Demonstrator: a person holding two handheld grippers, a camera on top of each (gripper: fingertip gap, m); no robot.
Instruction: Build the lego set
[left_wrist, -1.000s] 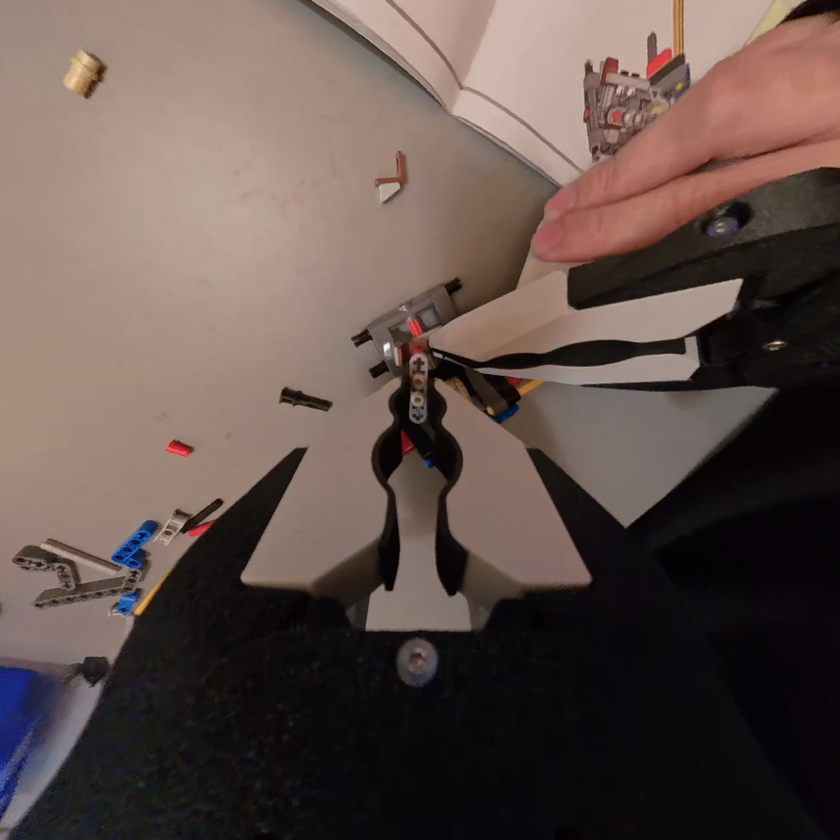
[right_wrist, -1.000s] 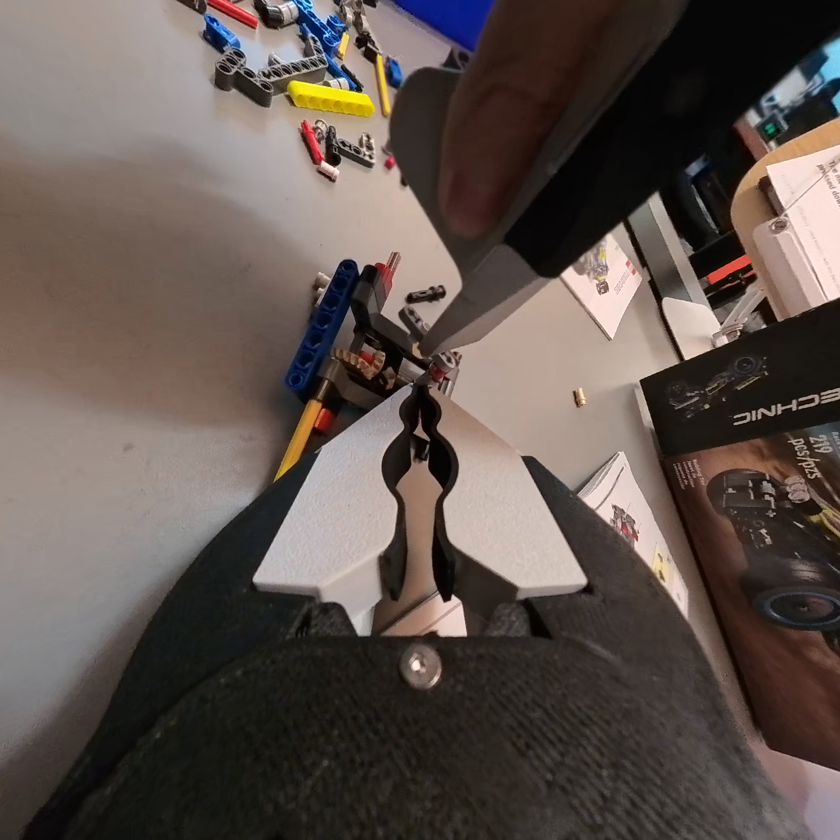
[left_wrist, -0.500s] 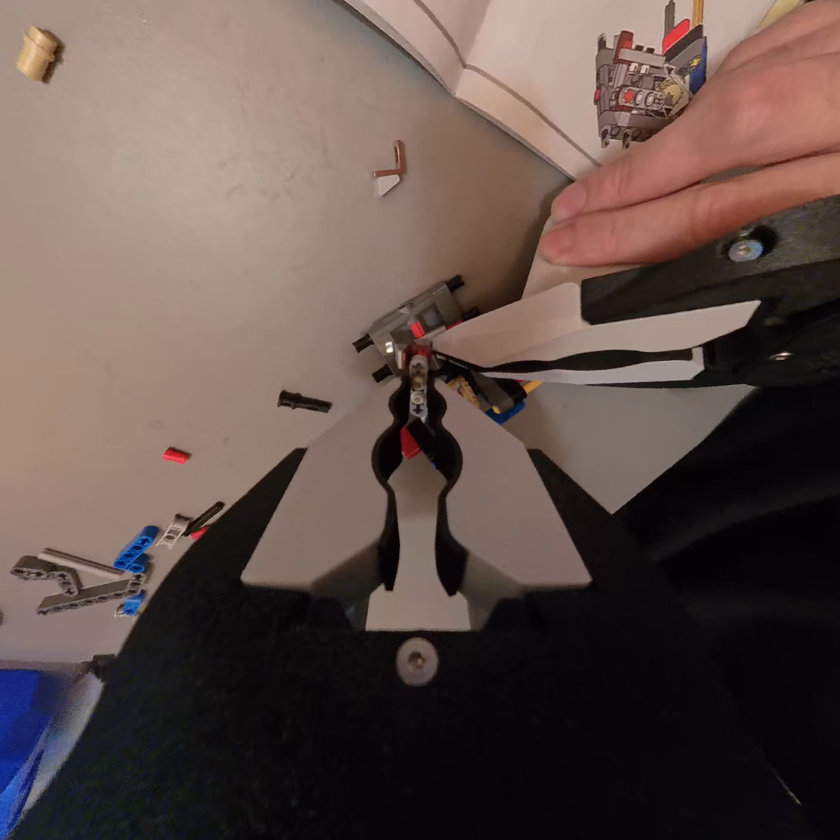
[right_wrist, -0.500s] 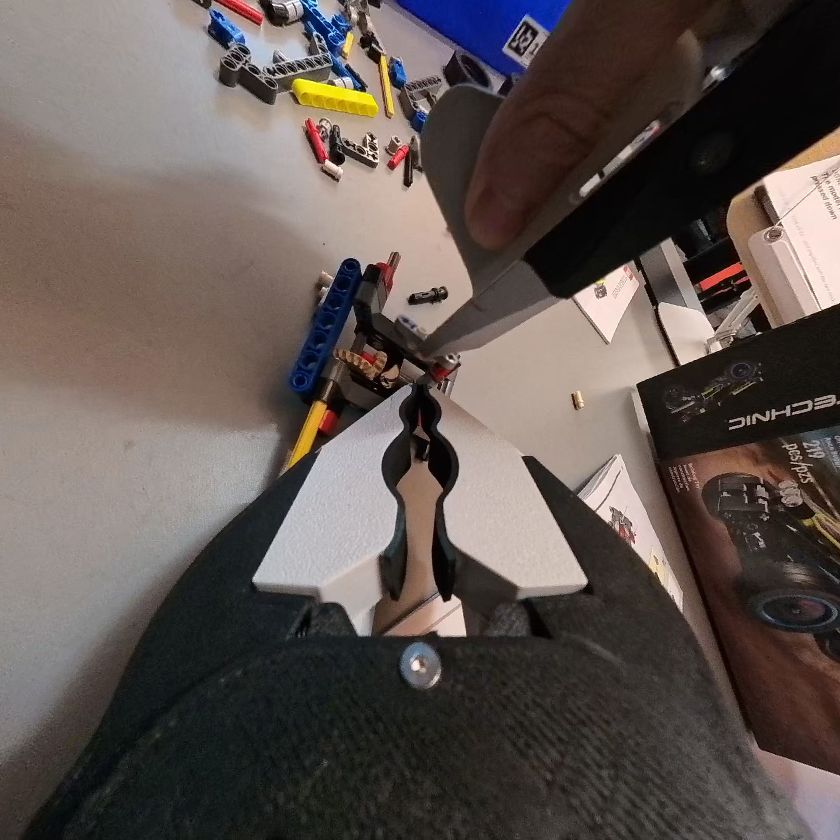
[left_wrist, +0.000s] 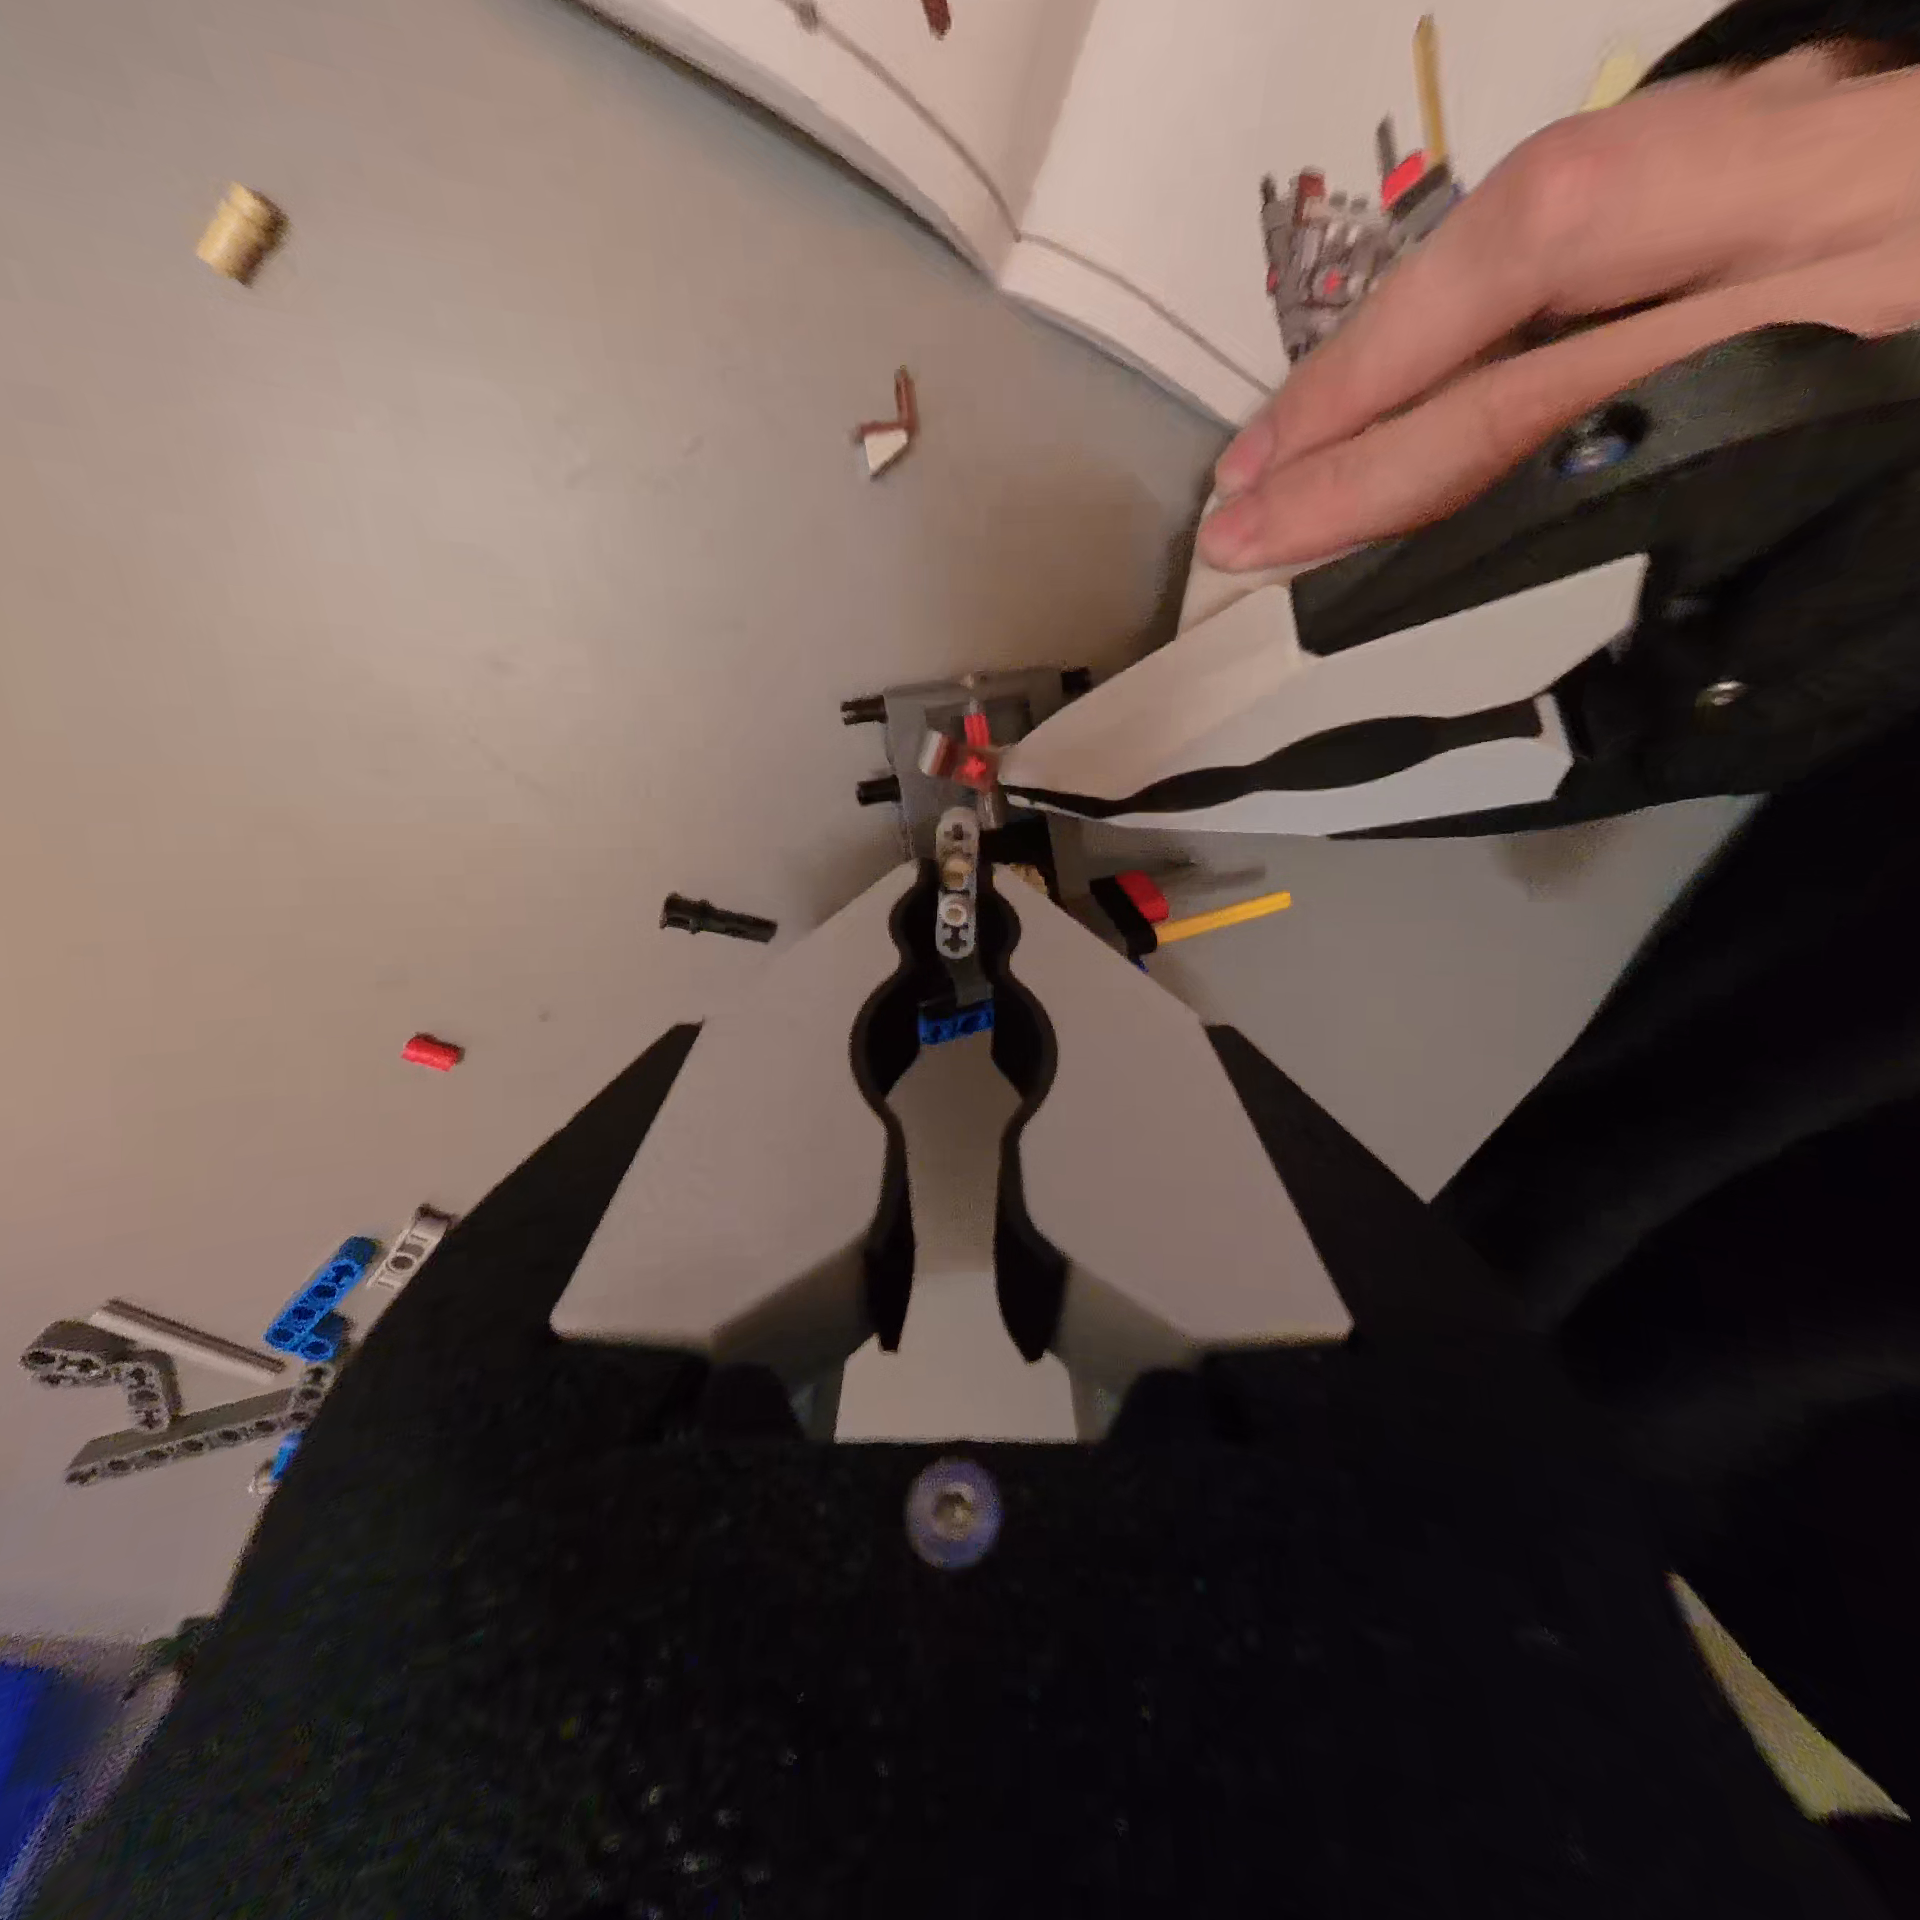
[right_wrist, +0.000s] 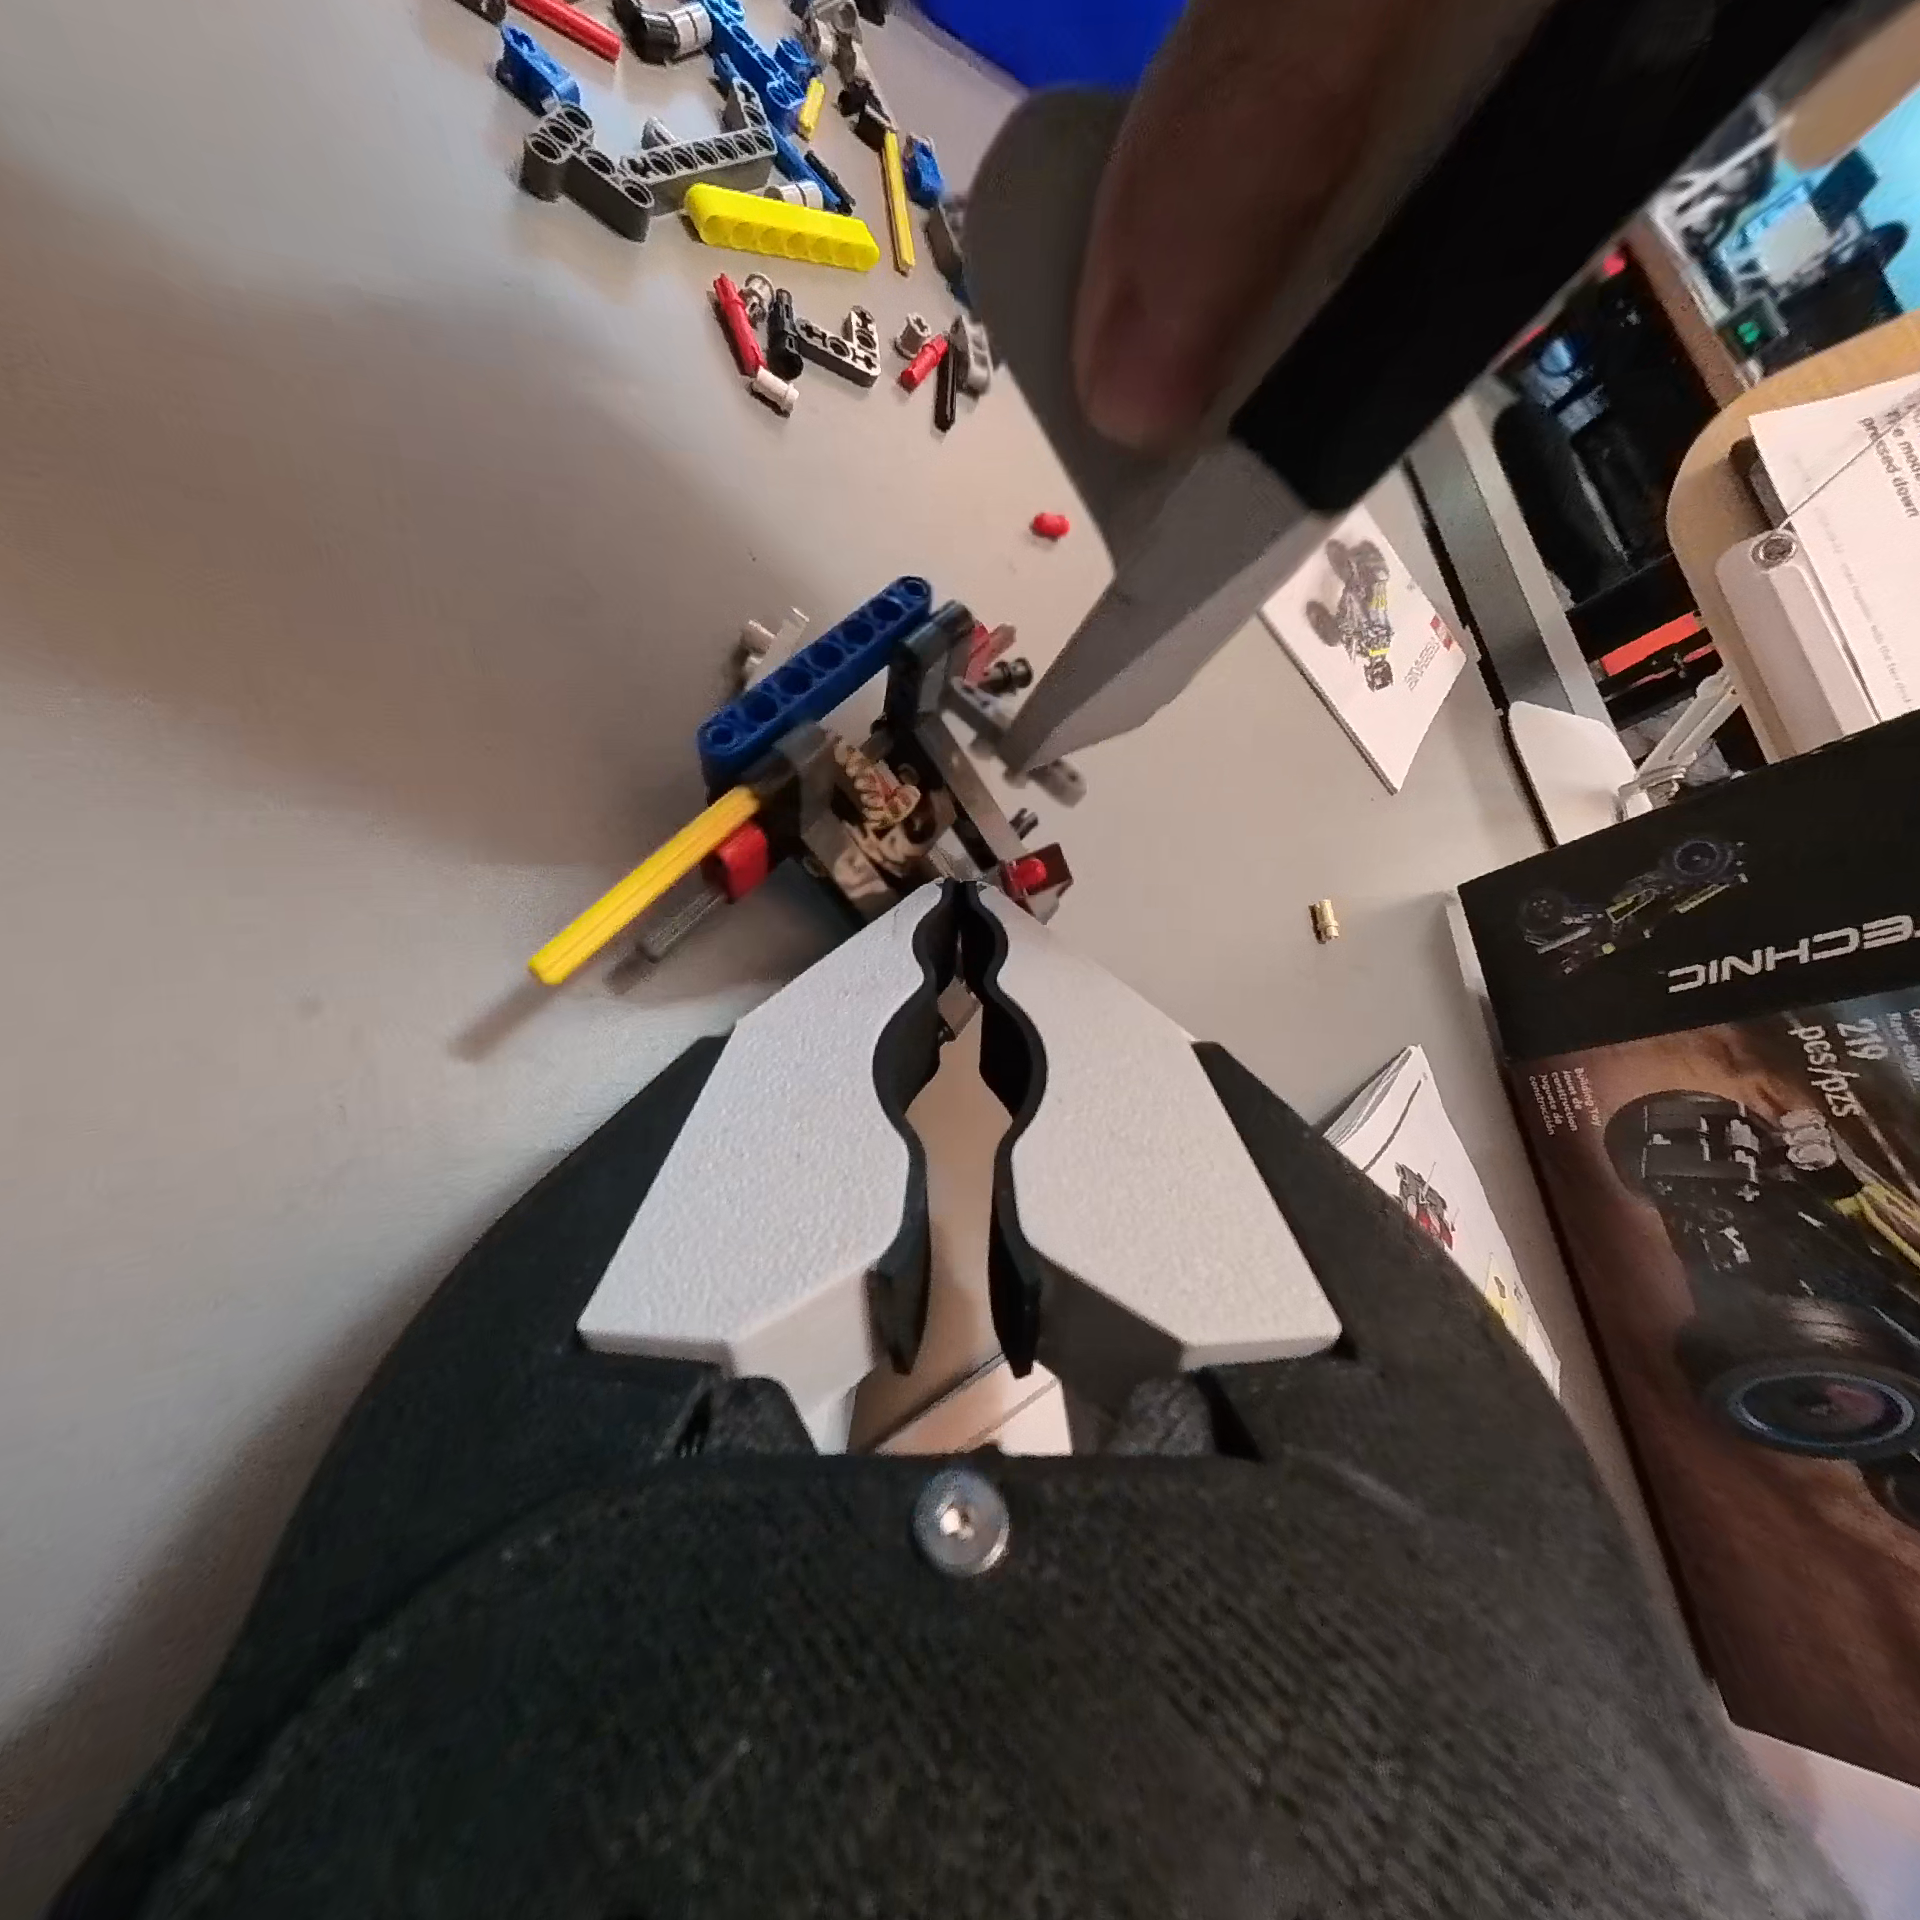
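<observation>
Warm, dim light is falling on the counter (left_wrist: 436, 582) in the left view, and motion blur is smearing the hand (left_wrist: 1538, 343) beyond the right claw (left_wrist: 1013, 774). The wide lens is bending the edges. Soft shadows are spreading left of the claw (right_wrist: 961, 894) in the brighter right view.

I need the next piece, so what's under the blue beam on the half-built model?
The blue beam tops the half-built model. Beneath its near end sit a yellow axle and a red bush. Whatever lies under its far end is hidden by the beam.
</observation>
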